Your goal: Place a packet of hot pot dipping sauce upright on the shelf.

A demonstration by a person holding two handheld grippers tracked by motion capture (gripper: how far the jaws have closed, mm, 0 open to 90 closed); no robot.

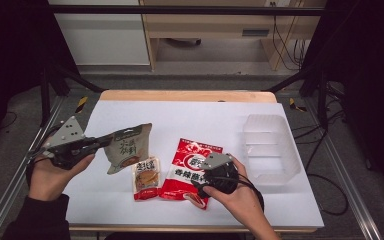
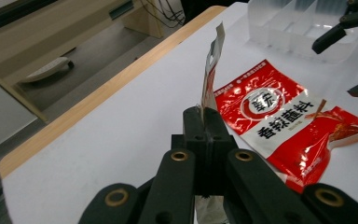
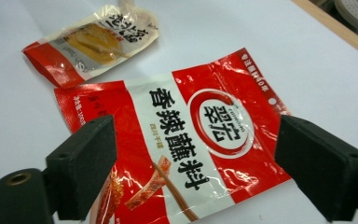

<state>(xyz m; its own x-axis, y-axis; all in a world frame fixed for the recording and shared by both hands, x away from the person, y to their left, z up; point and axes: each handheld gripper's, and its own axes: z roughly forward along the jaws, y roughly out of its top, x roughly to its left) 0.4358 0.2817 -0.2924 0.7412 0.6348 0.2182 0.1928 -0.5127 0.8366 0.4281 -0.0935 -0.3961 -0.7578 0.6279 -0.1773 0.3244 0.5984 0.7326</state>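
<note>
1. My left gripper [image 1: 111, 138] is clamped on the top edge of a grey-green pouch [image 1: 126, 148], holding it up off the table [image 1: 190, 117] at the left. In the left gripper view the pouch [image 2: 211, 74] stands edge-on between the closed jaws, so I cannot read its print there; from above I see dark characters and a brown picture, too small to read.
2. My right gripper [image 3: 196, 163] is spread wide over the red pouch [image 3: 200, 140], one jaw on each side of it, touching nothing I can see. From above, that gripper [image 1: 211, 186] and my hand [image 1: 237, 192] cover the pouch's lower right corner.
3. The red pouch [image 1: 187, 165] lies flat near the table's middle. Its label carries a red ring logo and large black characters, 香辣蘸料; the small print is beyond me.
4. A small pack [image 1: 146, 178], red and pale with a yellowish food picture, lies just left of the red pouch, its edge touching or overlapping it. It sits beyond the pouch in the right gripper view [image 3: 91, 42].
5. A clear bin [image 1: 270, 147] with dividers stands at the right, apart from the pouches.
6. Beyond the table I see a wooden cabinet [image 1: 205, 25] and cables [image 1: 285, 45].
</note>
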